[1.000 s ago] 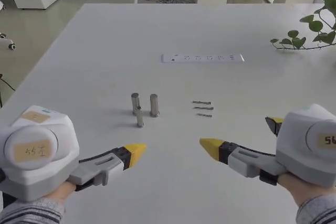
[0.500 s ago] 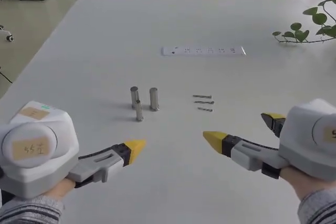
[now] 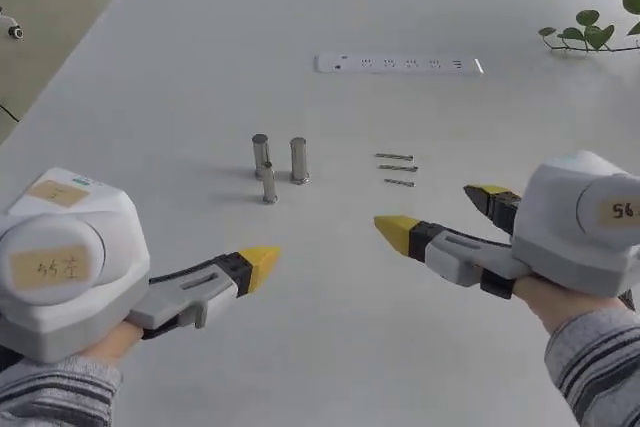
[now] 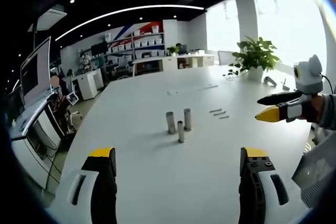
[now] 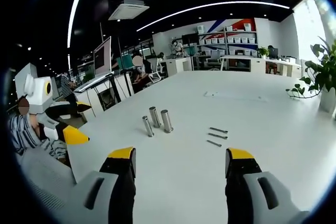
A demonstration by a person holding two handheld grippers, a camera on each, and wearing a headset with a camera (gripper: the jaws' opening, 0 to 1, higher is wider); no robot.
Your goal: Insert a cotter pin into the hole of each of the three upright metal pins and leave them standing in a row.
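The left claw is held low over the near part of the surface, its jaws spread wide. Bare surface is seen between the yellow tips, and nothing is gripped or touched. It is carried by the left hand, which is tucked beneath the white housing, with a striped sleeve at the wrist. The claw is pointed forward and to the right.

The right claw is likewise parted wide and empty (both yellow tips are seen well apart in the head view). It is carried by the right hand and pointed forward and to the left. The two claws are thus angled towards each other, with open surface between them.

Beyond the claws, the three metal pins are stood upright in a tight cluster. Two are set side by side at the back, and one is just in front, close to the left-hand one; whether any are touching cannot be told. To the right of the cluster, apart from it, the three cotter pins are laid flat and parallel, one behind another, just ahead of the right claw's tips.

Farther back a white power strip is laid across the surface, and the leaves of a plant are seen at the far right.
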